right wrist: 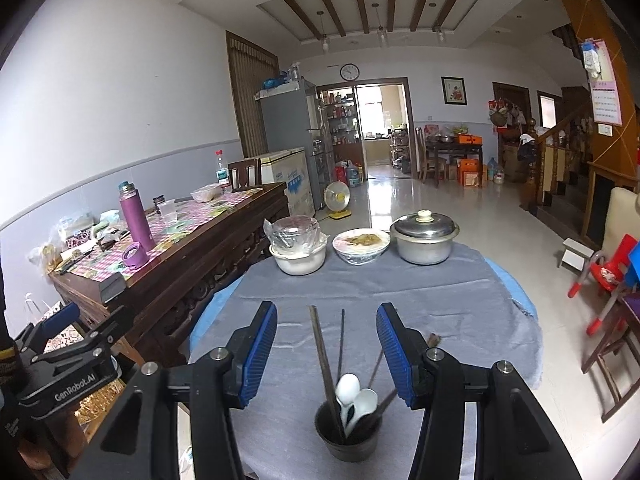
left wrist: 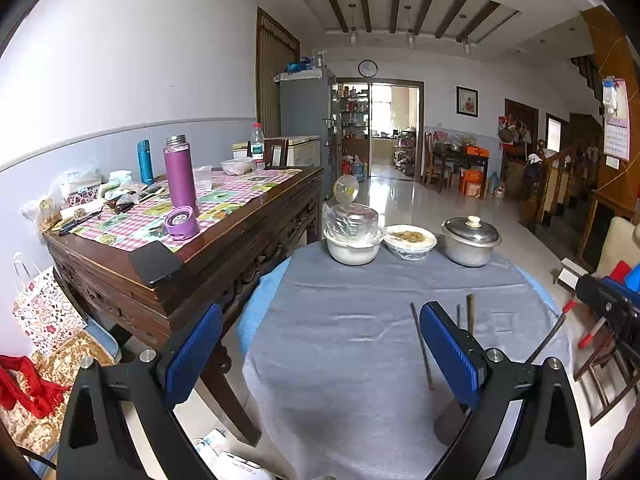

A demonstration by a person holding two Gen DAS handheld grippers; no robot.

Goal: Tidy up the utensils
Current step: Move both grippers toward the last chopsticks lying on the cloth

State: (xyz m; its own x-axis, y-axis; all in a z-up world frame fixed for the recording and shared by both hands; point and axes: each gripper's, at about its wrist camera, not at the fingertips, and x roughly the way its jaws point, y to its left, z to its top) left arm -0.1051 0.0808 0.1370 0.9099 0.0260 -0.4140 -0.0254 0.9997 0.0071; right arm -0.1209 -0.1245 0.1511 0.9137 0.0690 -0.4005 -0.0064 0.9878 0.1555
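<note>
Two grippers hung over a round table (right wrist: 460,280) draped in a grey cloth, and neither held anything. In the right wrist view the right gripper (right wrist: 326,344) had its blue pads apart, with a dark cup (right wrist: 347,438) at the lower centre of the frame, below and between them but not touched. Standing in the cup were long dark chopsticks (right wrist: 322,356), leaning up and to the left, and two white spoons (right wrist: 354,398) with their bowls upward. In the left wrist view the left gripper (left wrist: 320,350) also stood wide open over bare cloth, and the chopsticks (left wrist: 422,346) showed just left of its right pad at the lower right of the frame. Along the table's far edge, in the middle of both frames, sat a wrapped bowl (right wrist: 298,250), a covered dish (right wrist: 361,245) and a lidded pot (right wrist: 424,240), well apart from the cup. By my judgement the chopsticks would be light, stiff and thin, apt to roll or pivot in a pinch, so the best hold is across the shaft near its middle, above the cup rim. The spoons look like glazed ceramic, smooth, slippery and breakable; their handles are hidden in the cup, so a gentle grip at the neck seems safest. The cup itself may tip if anything is pulled sideways.
</note>
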